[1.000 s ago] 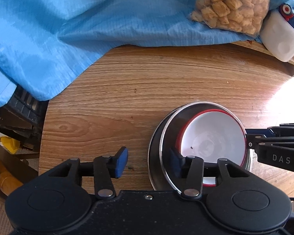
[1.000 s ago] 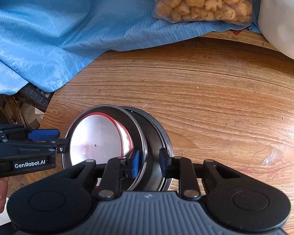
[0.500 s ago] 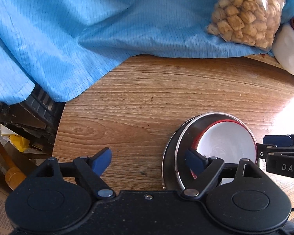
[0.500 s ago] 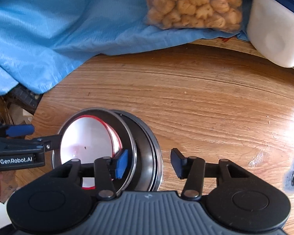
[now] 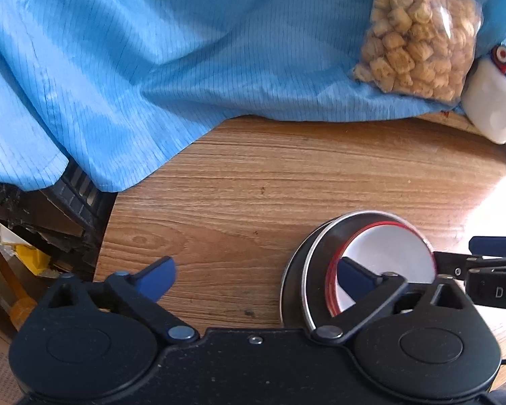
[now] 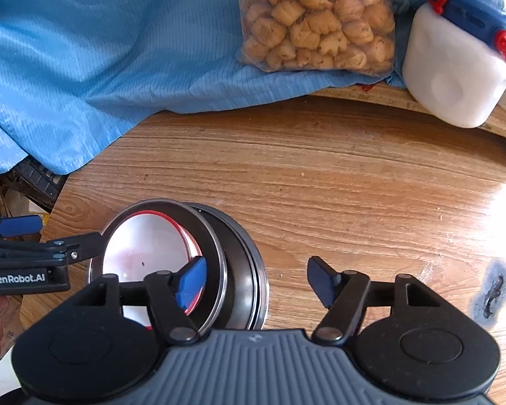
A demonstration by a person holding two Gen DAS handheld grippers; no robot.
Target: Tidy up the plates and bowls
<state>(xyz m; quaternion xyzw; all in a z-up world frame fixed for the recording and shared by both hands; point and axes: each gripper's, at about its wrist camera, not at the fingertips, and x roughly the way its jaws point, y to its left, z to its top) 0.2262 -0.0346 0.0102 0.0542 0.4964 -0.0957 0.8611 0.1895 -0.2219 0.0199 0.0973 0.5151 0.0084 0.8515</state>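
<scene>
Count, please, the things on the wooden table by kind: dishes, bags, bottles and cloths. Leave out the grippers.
Dishes: 3, nested: white bowl with red rim, steel bowl, dark steel plate
Snack bags: 1
White bottles: 1
Blue cloths: 1
Total: 6

A plate (image 6: 145,253) sits inside nested bowls (image 6: 243,270) on the tabletop (image 6: 320,185), lower left of the frame. A cloth (image 6: 101,50) fills the upper left, with a snack bag (image 6: 317,17) on it and a jug (image 6: 455,67) at upper right

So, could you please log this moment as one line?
left gripper: open | right gripper: open | white bowl: nested in steel bowl | table
</scene>
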